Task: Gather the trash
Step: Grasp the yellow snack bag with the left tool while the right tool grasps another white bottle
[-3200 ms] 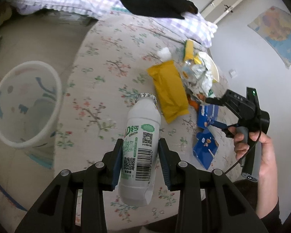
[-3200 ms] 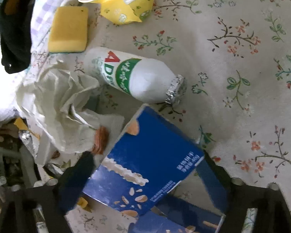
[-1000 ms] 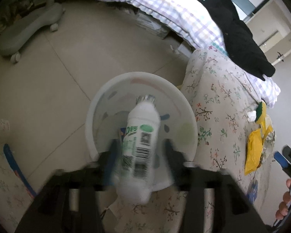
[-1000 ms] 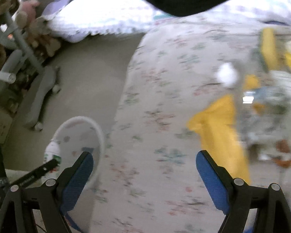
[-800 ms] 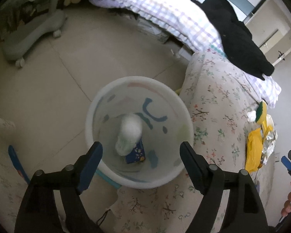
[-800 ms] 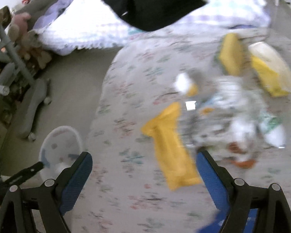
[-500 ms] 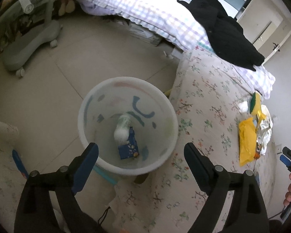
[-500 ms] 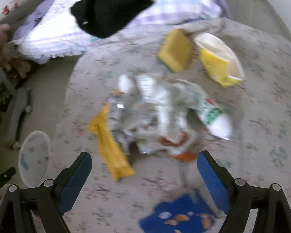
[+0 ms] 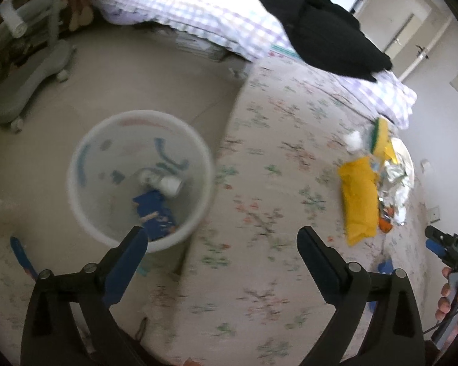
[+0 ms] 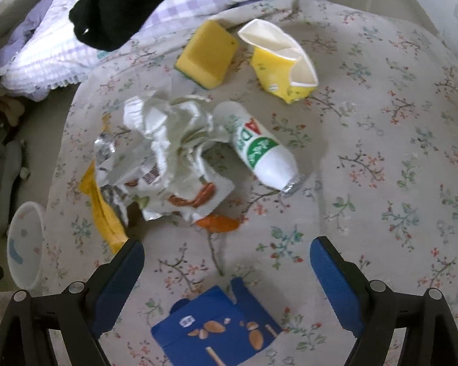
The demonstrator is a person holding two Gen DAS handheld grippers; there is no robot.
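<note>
2 tools, left tool (image 9: 221,241) and right tool (image 10: 227,254), gape wide, empty.

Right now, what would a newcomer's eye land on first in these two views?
Probably the heap of rubbish on the flowered bedspread: crumpled wrappers in the middle, a white drink bottle lying beside them, and a yellow sponge and crushed yellow cup behind. Next, the white bin on the floor beside the bed, already holding a bottle and a blue carton. Both claws are open and empty.

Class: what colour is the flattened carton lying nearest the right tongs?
Blue carton, printed with nuts; right wrist view.
</note>
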